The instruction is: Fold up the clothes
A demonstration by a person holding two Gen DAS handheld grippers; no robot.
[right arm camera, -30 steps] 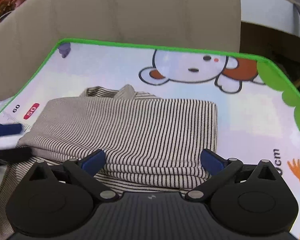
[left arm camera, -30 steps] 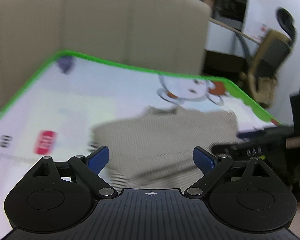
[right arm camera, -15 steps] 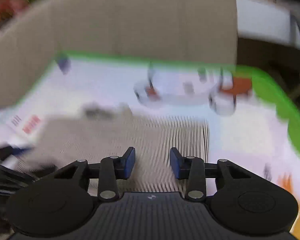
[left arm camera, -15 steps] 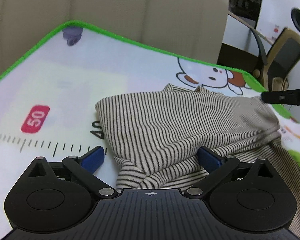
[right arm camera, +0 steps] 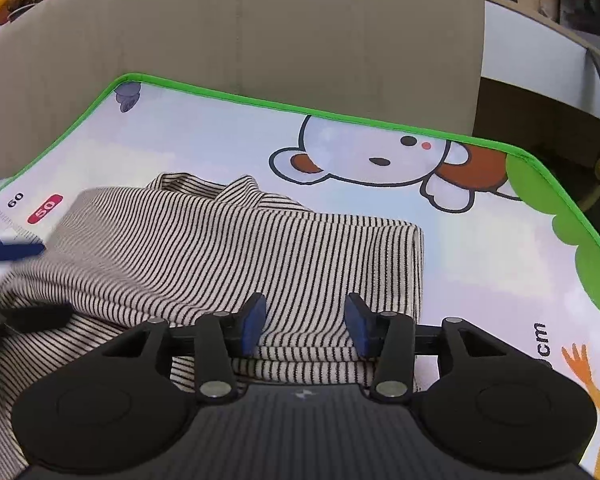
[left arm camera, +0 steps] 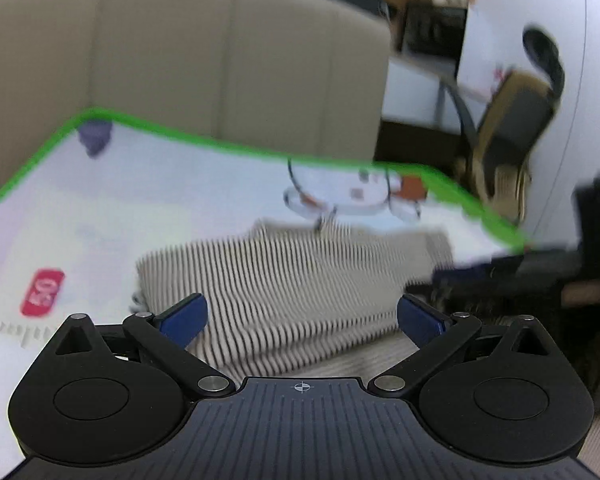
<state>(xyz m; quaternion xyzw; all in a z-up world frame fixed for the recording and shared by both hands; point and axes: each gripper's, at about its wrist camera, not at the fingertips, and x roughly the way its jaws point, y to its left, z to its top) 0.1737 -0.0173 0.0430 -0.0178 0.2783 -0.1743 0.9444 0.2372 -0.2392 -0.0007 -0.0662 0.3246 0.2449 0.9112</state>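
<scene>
Shirt point(right arm camera: 236, 256): striped, laid on mat point(right arm camera: 480, 248) w/ green border, approx. centre; folded over at least once, layered edges stacked at near side, collar seen at far side.
Left gripper point(left arm camera: 300, 316): jaws spread full wide, nothing clamped; held over near-left part of shirt, fabric below the gap, not pinched.
Right gripper point(right arm camera: 304, 322): jaws partway apart & opening; stripes seen between pads, contact w/ cloth can't be told, no pinch seen.
Done: first folds judged made, right edge straight.
Left: near-left fabric loose & rumpled; another fold + tidying judged needed.
</scene>
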